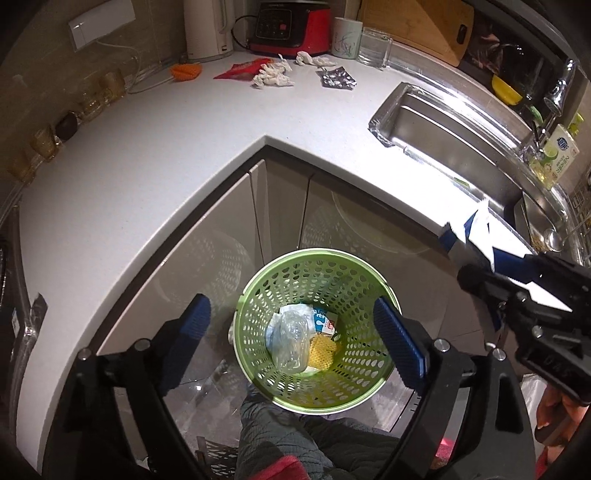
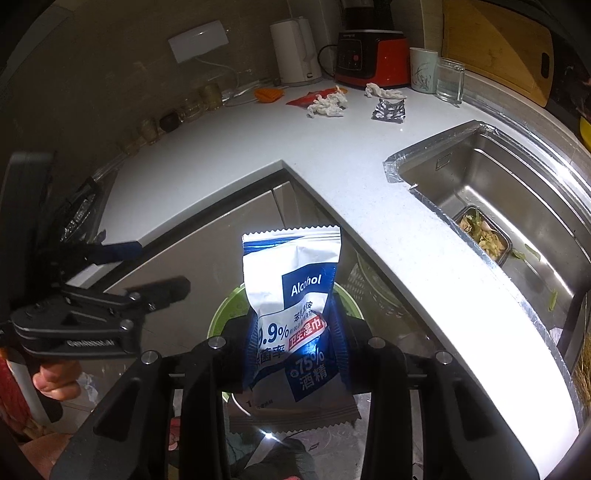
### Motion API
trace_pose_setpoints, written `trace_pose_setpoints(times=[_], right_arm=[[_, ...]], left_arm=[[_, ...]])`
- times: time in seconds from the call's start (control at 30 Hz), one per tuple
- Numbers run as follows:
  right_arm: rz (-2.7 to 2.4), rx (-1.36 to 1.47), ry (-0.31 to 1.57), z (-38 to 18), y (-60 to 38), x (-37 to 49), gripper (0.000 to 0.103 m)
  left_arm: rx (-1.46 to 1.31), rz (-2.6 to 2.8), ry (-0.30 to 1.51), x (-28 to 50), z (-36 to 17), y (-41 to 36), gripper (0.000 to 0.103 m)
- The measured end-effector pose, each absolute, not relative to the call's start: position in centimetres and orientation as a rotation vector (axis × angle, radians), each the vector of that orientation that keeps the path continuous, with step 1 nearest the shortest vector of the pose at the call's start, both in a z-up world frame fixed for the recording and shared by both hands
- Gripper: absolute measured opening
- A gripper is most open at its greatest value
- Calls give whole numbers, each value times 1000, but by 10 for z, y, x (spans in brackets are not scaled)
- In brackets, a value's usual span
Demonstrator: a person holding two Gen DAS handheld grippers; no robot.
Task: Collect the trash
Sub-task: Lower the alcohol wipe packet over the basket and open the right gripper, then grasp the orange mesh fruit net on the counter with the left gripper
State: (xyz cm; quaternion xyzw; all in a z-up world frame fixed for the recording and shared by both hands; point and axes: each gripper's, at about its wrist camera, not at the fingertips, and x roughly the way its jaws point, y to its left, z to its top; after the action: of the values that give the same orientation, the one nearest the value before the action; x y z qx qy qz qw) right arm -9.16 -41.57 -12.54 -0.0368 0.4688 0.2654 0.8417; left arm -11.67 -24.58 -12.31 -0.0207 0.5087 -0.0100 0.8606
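The white surface [image 1: 155, 155] wraps an inner corner; crumpled tissues [image 1: 271, 75] and a foil wrapper [image 1: 337, 78] lie at upper centre. Left tongs [image 1: 291, 347] gape above the green basket [image 1: 258, 376]. Right tongs [image 2: 297, 343] pinch a wipe packet [image 2: 295, 291].

The wet wipe packet [image 2: 291, 295] is white and blue, with a red banner and a zigzag top edge. The wastebasket [image 1: 317, 328] is lime green, dotted all over with round holes; inside it there's a yellow mesh piece [image 1: 325, 350] beside clear plastic. The counter [image 1: 147, 155] is plain white. On it, a red wrapper [image 1: 240, 69], white crumpled tissues [image 1: 271, 75] and a silver blister pack [image 1: 337, 78]. Behind those, a red and black cooker [image 1: 291, 26]. Gripper pads [image 1: 397, 341] are blue, ribbed.
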Motion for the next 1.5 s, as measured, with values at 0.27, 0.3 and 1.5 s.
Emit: trace_pose_setpoints(times=[0.27, 0.3, 1.5], right_arm=[[600, -146, 1038, -151, -388, -97, 71], [594, -149, 1035, -151, -387, -97, 76], [383, -15, 799, -64, -322, 108, 101]], left_arm=[[-68, 40, 1041, -116, -107, -220, 91], [-70, 46, 1039, -117, -106, -218, 91], [-82, 73, 876, 125, -52, -85, 95]])
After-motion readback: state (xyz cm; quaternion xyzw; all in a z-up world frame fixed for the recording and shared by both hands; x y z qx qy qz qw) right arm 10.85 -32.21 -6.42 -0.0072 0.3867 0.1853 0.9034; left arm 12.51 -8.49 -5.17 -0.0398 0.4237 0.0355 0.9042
